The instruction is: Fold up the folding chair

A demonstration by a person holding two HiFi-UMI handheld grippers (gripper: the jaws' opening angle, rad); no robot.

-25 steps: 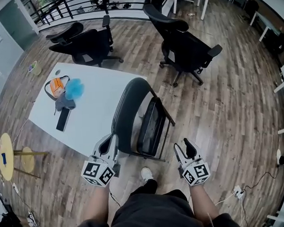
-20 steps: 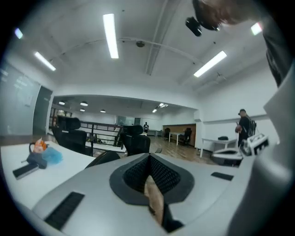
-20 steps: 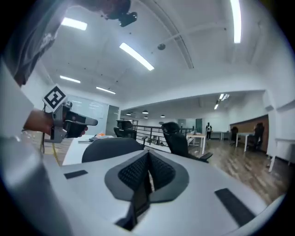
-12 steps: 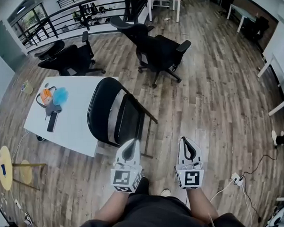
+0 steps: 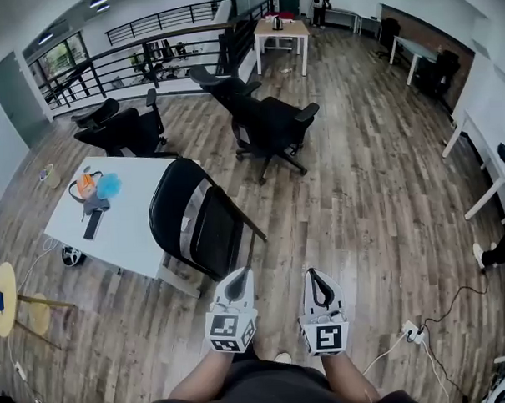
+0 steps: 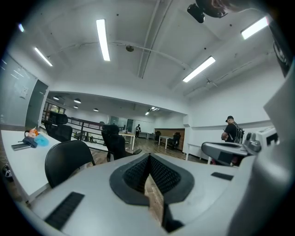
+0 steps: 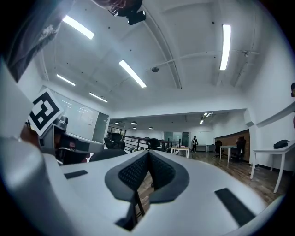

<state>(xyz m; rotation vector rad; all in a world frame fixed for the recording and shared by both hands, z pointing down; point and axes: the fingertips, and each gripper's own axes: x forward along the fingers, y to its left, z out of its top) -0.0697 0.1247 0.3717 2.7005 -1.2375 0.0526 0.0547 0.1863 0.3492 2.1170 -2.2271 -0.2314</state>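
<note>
Wood-plank floor (image 5: 386,191) bore the black folding chair (image 5: 195,220), seemingly folded flat against the white surface (image 5: 124,215). Left gripper (image 5: 237,279) and right gripper (image 5: 317,277) hovered apart from that surface, fingers closed, empty. Folding looked finished; next, checking it rests steady.

White table (image 5: 136,218) left. On its far end: orange item (image 5: 85,184), blue fluffy thing (image 5: 109,187) beside it, dark flat device (image 5: 93,225) nearer. Two black office chairs, far left (image 5: 124,127) and far centre (image 5: 270,120). Black railing (image 5: 165,25) behind. Yellow round stool (image 5: 1,288) near left. Power strip (image 5: 411,331) on floor, near right.
</note>
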